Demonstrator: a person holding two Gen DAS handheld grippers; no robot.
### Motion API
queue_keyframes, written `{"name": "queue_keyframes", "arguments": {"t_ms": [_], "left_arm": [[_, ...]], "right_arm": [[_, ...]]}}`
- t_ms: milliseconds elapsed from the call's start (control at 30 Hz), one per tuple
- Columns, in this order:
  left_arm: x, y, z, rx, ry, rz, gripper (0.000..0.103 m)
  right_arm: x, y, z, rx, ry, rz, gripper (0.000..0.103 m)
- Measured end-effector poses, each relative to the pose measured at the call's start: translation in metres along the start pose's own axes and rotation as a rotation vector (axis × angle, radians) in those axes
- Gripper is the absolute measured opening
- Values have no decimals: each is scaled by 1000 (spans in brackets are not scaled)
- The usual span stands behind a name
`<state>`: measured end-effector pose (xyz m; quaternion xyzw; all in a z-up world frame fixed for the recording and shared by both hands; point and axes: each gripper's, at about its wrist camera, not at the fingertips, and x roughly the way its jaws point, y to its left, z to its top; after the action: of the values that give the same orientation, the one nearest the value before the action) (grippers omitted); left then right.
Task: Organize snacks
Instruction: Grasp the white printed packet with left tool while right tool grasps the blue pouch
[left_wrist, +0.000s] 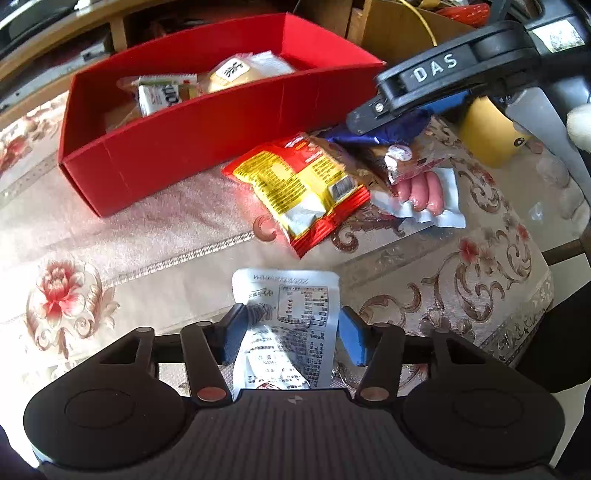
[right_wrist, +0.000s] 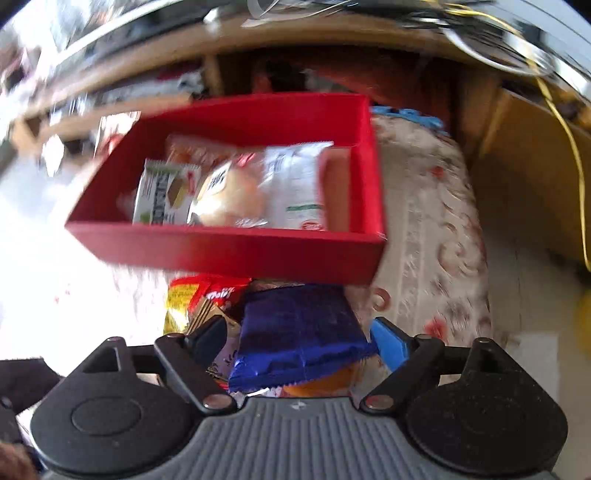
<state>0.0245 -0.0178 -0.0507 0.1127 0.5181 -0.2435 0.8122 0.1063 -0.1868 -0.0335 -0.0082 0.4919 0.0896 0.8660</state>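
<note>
A red box (left_wrist: 177, 147) stands on the flowered tablecloth and holds several snack packets (left_wrist: 236, 72); it also shows in the right wrist view (right_wrist: 229, 251). My left gripper (left_wrist: 291, 332) is shut on a white printed packet (left_wrist: 291, 306) just above the cloth. My right gripper (right_wrist: 299, 343) is shut on a blue packet (right_wrist: 299, 332), close to the box's near wall; it shows from outside in the left wrist view (left_wrist: 391, 114). On the cloth lie a red-and-yellow snack bag (left_wrist: 299, 184) and a clear pack of sausages (left_wrist: 424, 192).
A yellow cup (left_wrist: 487, 133) stands at the right, near the table's edge. A brown cardboard box (left_wrist: 399, 33) and wooden shelving (right_wrist: 221, 48) are behind the red box. Yellow wire (right_wrist: 569, 147) hangs at the right.
</note>
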Motion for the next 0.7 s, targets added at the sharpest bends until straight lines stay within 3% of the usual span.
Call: {"name": "queue_keyframes", "arguments": {"t_ms": [333,500,700], "left_arm": [[2,3,2,-42,7,-52,72],[4,-1,4,-26,13,-61,76],[3,0,4,-31,14,-71,78]], "right_arm": [[10,11,22,-291,157,-65,72],[39,18,29,-289,203,-68,72],[50,2,18,-162,258,53,71]]}}
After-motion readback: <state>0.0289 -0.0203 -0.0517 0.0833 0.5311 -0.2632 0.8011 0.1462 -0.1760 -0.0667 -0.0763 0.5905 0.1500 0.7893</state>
